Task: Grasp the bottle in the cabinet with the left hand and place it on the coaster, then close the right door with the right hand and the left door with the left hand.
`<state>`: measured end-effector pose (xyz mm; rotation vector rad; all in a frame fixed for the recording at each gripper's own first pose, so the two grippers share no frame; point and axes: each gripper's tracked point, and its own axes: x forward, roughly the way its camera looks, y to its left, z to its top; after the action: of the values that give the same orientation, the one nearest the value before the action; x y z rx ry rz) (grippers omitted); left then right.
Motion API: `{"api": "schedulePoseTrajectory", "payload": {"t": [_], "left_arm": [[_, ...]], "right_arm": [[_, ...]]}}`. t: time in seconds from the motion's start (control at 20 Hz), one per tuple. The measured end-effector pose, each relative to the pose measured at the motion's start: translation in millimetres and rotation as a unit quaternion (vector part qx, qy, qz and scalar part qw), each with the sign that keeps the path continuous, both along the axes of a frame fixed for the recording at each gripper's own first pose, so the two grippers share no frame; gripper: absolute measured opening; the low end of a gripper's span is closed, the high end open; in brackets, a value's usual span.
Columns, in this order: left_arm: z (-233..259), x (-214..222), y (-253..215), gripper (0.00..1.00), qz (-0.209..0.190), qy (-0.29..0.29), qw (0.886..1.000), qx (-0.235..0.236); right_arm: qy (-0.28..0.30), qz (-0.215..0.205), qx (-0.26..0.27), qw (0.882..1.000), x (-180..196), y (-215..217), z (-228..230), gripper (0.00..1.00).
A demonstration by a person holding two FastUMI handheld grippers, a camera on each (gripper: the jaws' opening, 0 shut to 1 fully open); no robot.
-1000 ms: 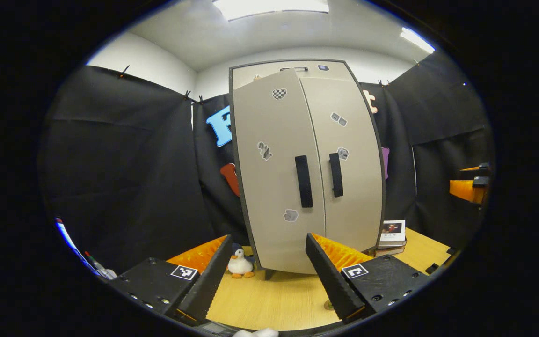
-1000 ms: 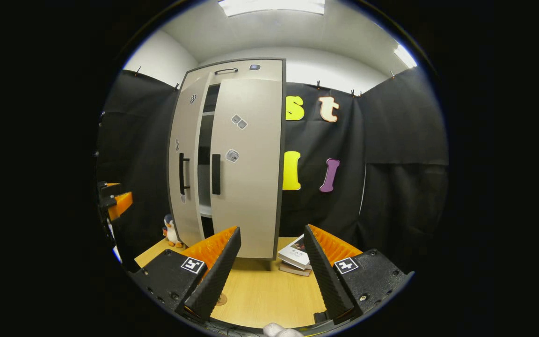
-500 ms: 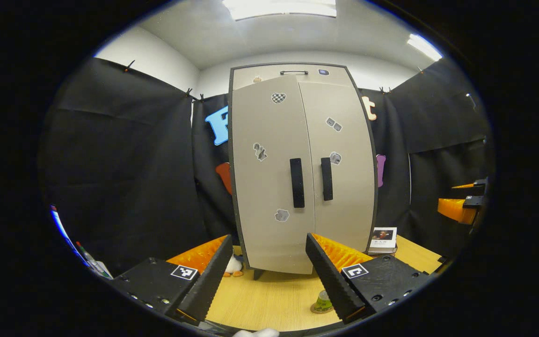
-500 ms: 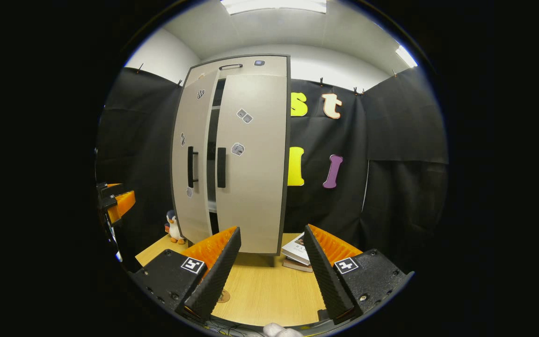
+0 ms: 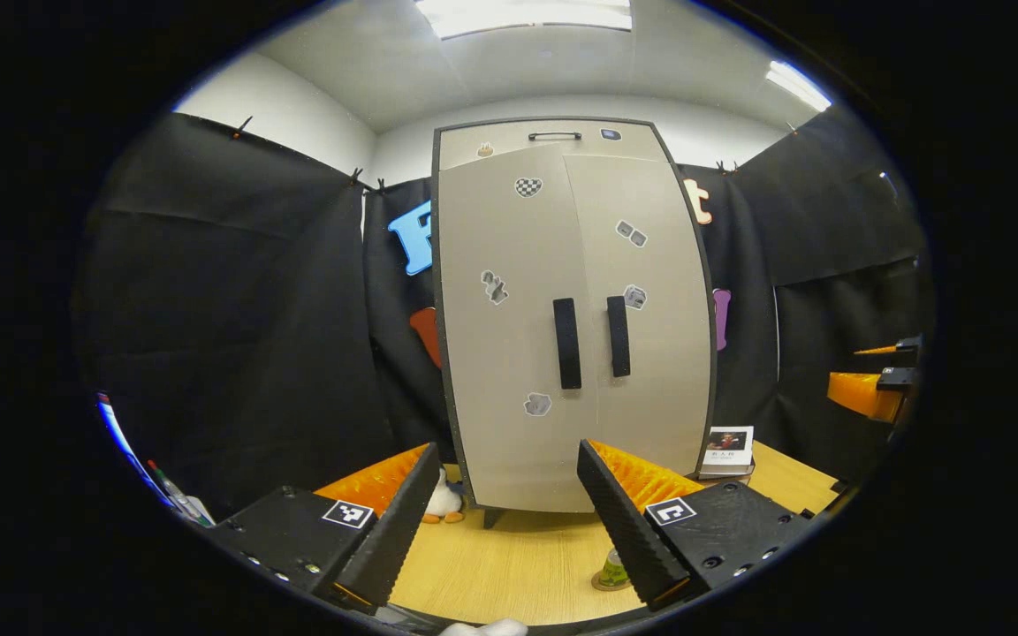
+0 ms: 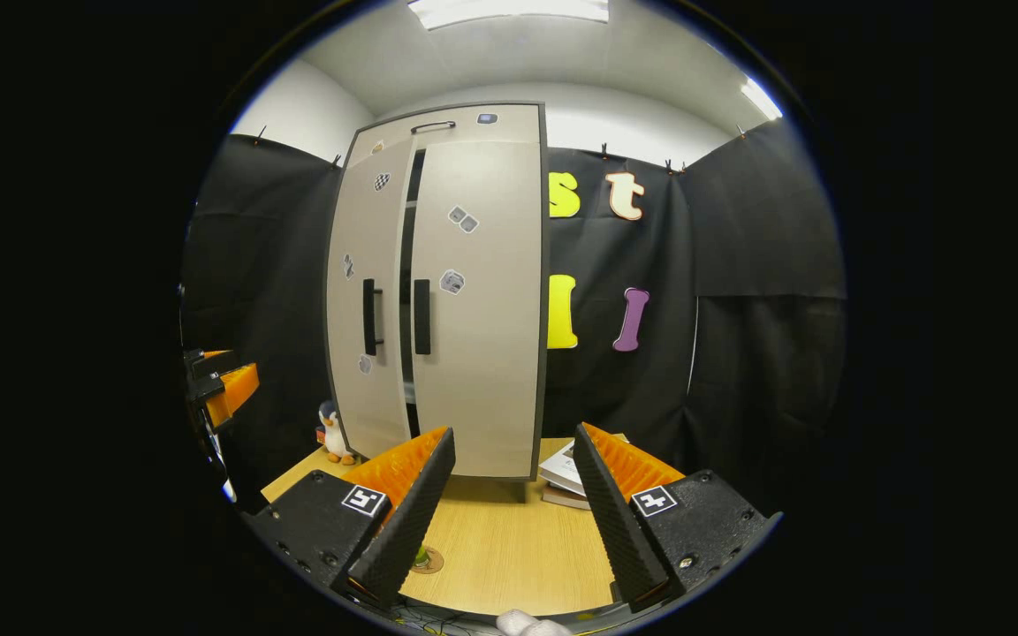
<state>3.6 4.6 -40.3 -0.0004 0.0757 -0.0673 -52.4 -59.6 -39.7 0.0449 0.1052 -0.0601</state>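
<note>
The left gripper (image 5: 505, 530) hung back from the cabinet (image 5: 562, 150) with its fingers spread and nothing between them; the right gripper (image 6: 509, 521) was likewise released and empty, held clear of the front; each one also showed far off at the edge of the other's view, the right at about three o'clock in the left gripper view, the left at about nine o'clock in the right gripper view

The bottle (image 5: 613, 565) was out of the cabinet and stood on the coaster (image 5: 602, 583) on the wooden table (image 5: 518, 565), at roughly five o'clock in the left gripper view, half hidden behind that gripper's finger; in the right gripper view it sat low at about seven o'clock; it stood upright, long axis vertical, cap end up — so I judged the placing step done

The right door (image 6: 482, 300) lay flush against the frame; the left door (image 6: 368, 291) looked shut from the left gripper view, yet the right gripper view showed a dark slit between the two doors, so it stood slightly ajar; the last step — closing the left door with the left hand — seemed to be the one in hand, nearly finished

The next move, to my mind, called for the left gripper to go forward to the panel near the left handle (image 5: 566, 343) and press it flat until the slit vanished; a gentle push, lest the door bounce open

A toy penguin (image 6: 332, 433) and some books (image 6: 566, 477) stood beside the cabinet's foot
</note>
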Motion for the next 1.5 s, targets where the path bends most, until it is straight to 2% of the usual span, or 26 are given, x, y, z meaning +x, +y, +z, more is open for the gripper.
{"api": "schedulePoseTrajectory", "payload": {"t": [1.2, 1.5], "left_arm": [[-7, 4, -2, 0.96, -0.020, 0.006, 1.000, -0.013], [-6, -2, 3, 0.96, -0.013, 0.005, 1.000, -0.015]], "right_arm": [[0.002, -0.005, -0.009, 1.000, 5, 14, -2, 0.83], [0.002, 0.009, -0.012, 1.000, 0, 25, -2, 0.83]]}}
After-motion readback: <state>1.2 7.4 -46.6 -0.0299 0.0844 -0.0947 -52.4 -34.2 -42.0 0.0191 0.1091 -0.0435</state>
